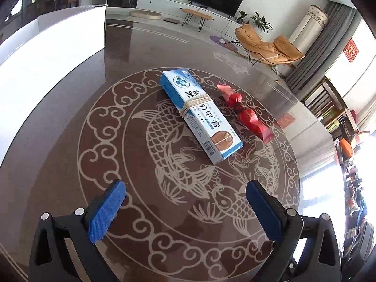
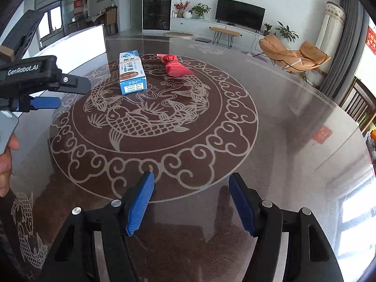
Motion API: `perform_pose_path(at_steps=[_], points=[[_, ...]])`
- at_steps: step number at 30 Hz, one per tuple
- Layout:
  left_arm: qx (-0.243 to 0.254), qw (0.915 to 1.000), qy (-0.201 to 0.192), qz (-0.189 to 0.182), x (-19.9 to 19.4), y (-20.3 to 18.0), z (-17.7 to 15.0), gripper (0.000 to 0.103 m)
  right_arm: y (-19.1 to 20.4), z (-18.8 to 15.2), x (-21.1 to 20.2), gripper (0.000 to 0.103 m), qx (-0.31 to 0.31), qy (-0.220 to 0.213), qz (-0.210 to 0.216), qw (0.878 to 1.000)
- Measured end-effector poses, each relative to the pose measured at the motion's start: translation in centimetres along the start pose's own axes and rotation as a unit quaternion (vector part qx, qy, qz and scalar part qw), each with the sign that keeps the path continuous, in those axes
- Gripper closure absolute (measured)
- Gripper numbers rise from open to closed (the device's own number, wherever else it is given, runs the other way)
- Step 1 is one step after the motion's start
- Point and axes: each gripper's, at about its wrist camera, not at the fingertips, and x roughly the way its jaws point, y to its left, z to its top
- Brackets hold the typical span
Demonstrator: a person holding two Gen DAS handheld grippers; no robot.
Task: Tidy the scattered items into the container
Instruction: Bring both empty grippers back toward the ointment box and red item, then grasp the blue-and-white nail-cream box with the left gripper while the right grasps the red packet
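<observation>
A blue-and-white carton (image 1: 199, 112) bound with twine lies flat on the round fish pattern of the glass table (image 1: 70, 141). Just right of it lies a red wrapped packet (image 1: 244, 111) tied in the middle. Both also show far off in the right wrist view: the carton (image 2: 131, 74) and the red packet (image 2: 175, 67). A white container (image 1: 47, 54) stands at the left, its wall (image 2: 87, 38) behind the carton. My left gripper (image 1: 185, 198) hangs open, short of the carton, holding nothing. My right gripper (image 2: 191, 191) is open and empty, well back from both items.
The left gripper's body (image 2: 35, 75) and a person's hand (image 2: 7, 157) sit at the left edge of the right wrist view. Beyond the table are tan chairs (image 1: 268, 47), a bench and a TV. Wooden chairs (image 2: 362, 108) stand by the right rim.
</observation>
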Motion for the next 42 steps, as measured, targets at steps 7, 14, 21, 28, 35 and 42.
perform_pose_path(at_steps=[7,14,21,28,35,42], points=[[-0.018,0.9986,-0.003,0.049,4.3,-2.0,6.0,0.000,-0.7,-0.8,-0.1,0.033,0.024,0.005,0.009,1.000],[-0.001,0.9933,0.013,0.115,7.2,-2.0,5.7,0.000,-0.8,-0.6,0.1,0.033,0.029,0.007,0.014,0.999],[0.094,0.9898,0.015,0.105,5.4,2.5,4.1,0.000,-0.7,-0.7,0.2,0.030,0.031,0.007,0.019,0.999],[0.179,0.9808,0.023,0.074,6.6,1.0,6.0,0.000,-0.3,5.4,2.4,0.031,-0.094,-0.045,0.064,0.992],[0.288,0.9556,0.004,0.061,6.9,-1.1,7.3,0.000,0.9,15.6,9.1,0.031,-0.125,-0.012,0.136,0.983],[0.309,0.9508,0.002,-0.019,5.9,-0.7,7.4,0.053,2.0,17.5,14.8,0.084,-0.093,0.027,0.116,0.989]])
